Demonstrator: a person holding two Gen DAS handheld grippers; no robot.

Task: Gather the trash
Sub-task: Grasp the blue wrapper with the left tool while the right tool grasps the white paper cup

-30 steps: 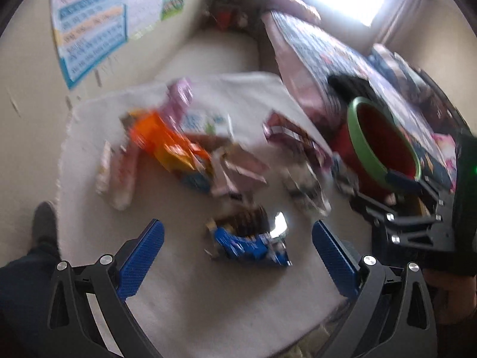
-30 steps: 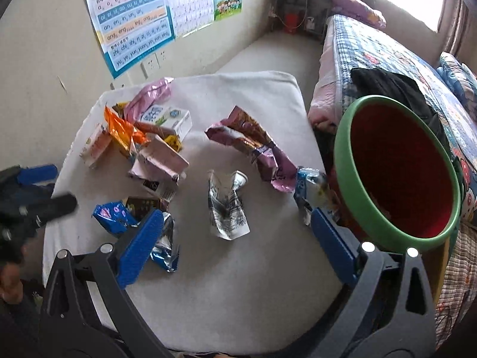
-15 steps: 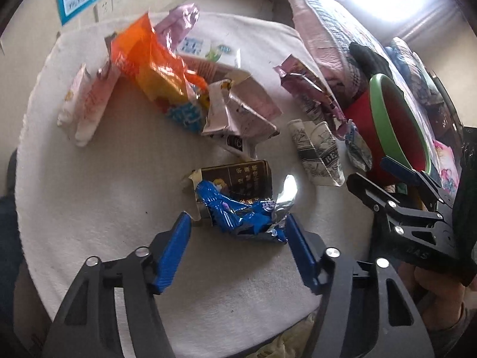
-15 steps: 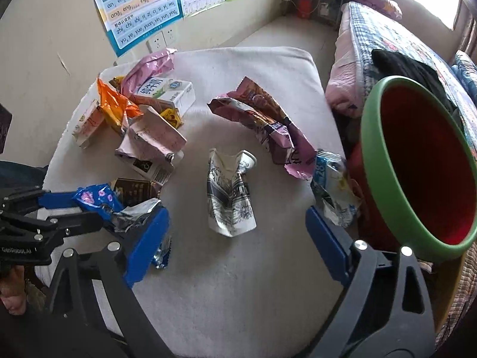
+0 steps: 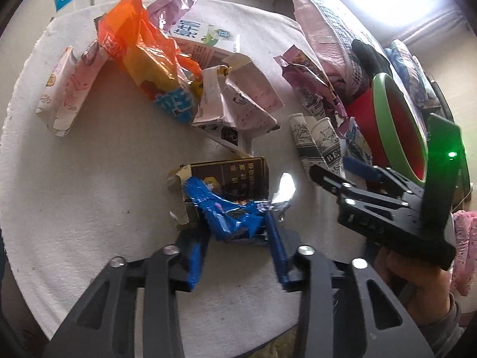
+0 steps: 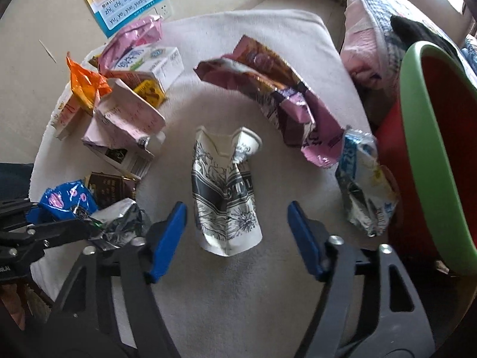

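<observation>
Fingers of the left gripper (image 5: 237,238) have just been closing and now pinch the blue wrapper (image 5: 226,214) at lower centre; the right gripper (image 6: 237,232), also closing, straddles the crushed paper cup (image 6: 225,191), pads not yet touching. Green-rimmed bin (image 6: 429,149) far right.

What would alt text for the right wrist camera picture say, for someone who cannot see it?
The right tongs, blue-tipped jaws just closing but not yet touching, straddle a crumpled black-and-white paper cup on a cloth-covered table. Snack wrappers and cartons lie scattered around. A red bin with a green rim stands at the right; the left tongs pinch a blue wrapper.
</observation>
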